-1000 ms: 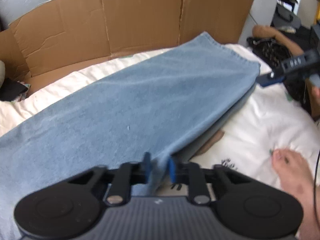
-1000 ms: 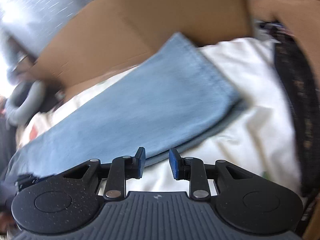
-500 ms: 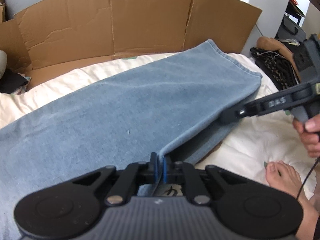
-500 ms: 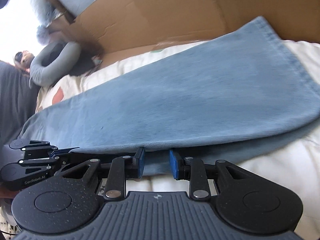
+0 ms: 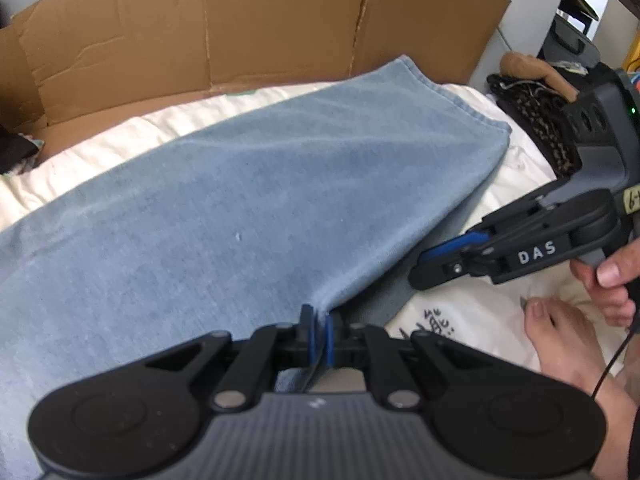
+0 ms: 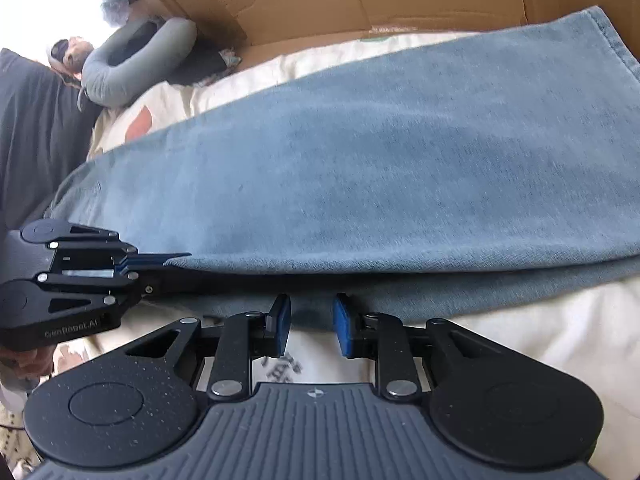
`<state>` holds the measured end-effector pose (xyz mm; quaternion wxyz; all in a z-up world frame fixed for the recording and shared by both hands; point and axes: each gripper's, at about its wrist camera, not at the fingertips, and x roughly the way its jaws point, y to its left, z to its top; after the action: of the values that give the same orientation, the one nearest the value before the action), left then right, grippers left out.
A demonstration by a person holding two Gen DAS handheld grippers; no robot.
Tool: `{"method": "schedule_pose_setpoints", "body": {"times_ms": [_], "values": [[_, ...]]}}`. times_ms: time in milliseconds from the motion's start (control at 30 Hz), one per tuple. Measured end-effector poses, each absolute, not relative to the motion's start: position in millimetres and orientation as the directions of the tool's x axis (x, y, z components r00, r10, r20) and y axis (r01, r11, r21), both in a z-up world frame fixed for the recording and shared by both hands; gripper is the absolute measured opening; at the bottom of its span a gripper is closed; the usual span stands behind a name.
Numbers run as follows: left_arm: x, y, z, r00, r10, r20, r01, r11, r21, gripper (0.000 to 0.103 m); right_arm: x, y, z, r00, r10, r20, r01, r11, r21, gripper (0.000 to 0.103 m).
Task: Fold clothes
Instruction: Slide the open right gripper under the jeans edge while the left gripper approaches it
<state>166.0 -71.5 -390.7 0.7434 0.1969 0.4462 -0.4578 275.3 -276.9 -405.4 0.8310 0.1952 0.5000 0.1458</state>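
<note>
Light blue jeans point(image 5: 240, 208) lie lengthwise on a white bed sheet point(image 5: 472, 312), one leg layer on top of the other. My left gripper point(image 5: 319, 320) is shut on the near edge of the top layer and lifts it slightly. The right wrist view shows the jeans point(image 6: 360, 168) and that left gripper point(image 6: 160, 258) pinching the denim edge at the left. My right gripper point(image 6: 311, 320) is open, its blue pads apart just at the near edge of the lower layer, with nothing pressed between them. From the left wrist, the right gripper point(image 5: 432, 264) reaches in from the right.
A brown cardboard wall point(image 5: 240, 32) stands behind the bed. A grey neck pillow point(image 6: 132, 68) lies at the far left. A person's bare foot point(image 5: 560, 340) rests on the sheet near the right gripper. Dark patterned cloth point(image 5: 536, 120) lies at the right edge.
My left gripper closed on the top layer's edge and stays there. The right gripper swung in from the far hem to the jeans' near edge, close to the left gripper.
</note>
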Motion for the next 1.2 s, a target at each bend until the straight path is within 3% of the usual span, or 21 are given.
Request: {"method": "schedule_pose_setpoints", "body": {"times_ms": [467, 733, 900, 1000, 1200], "values": [[146.5, -58.4, -396.4, 0.116, -0.485, -0.867, 0.887, 0.443, -0.130, 0.018, 264.0, -280.7, -401.5, 0.427, 0.463, -0.777, -0.032, 0.866, 0.499, 0.030], [125.4, -31.6, -385.9, 0.184, -0.439, -0.880, 0.886, 0.461, -0.044, 0.053, 261.2, -276.2, -397.2, 0.421, 0.505, -0.754, -0.053, 0.843, 0.535, 0.030], [126.9, -14.0, -380.2, 0.261, -0.400, -0.879, 0.846, 0.533, 0.010, 0.059, 263.4, -268.8, -395.8, 0.415, 0.523, -0.745, -0.075, 0.835, 0.544, 0.030], [132.1, -3.6, -379.5, 0.310, -0.364, -0.878, 0.813, 0.580, 0.046, 0.072, 263.8, -264.4, -394.5, 0.412, 0.533, -0.739, -0.089, 0.831, 0.549, 0.030], [136.3, 14.5, -390.3, 0.339, -0.275, -0.900, 0.782, 0.614, 0.107, 0.072, 264.8, -253.2, -394.8, 0.401, 0.555, -0.729, -0.112, 0.819, 0.562, 0.030]]}}
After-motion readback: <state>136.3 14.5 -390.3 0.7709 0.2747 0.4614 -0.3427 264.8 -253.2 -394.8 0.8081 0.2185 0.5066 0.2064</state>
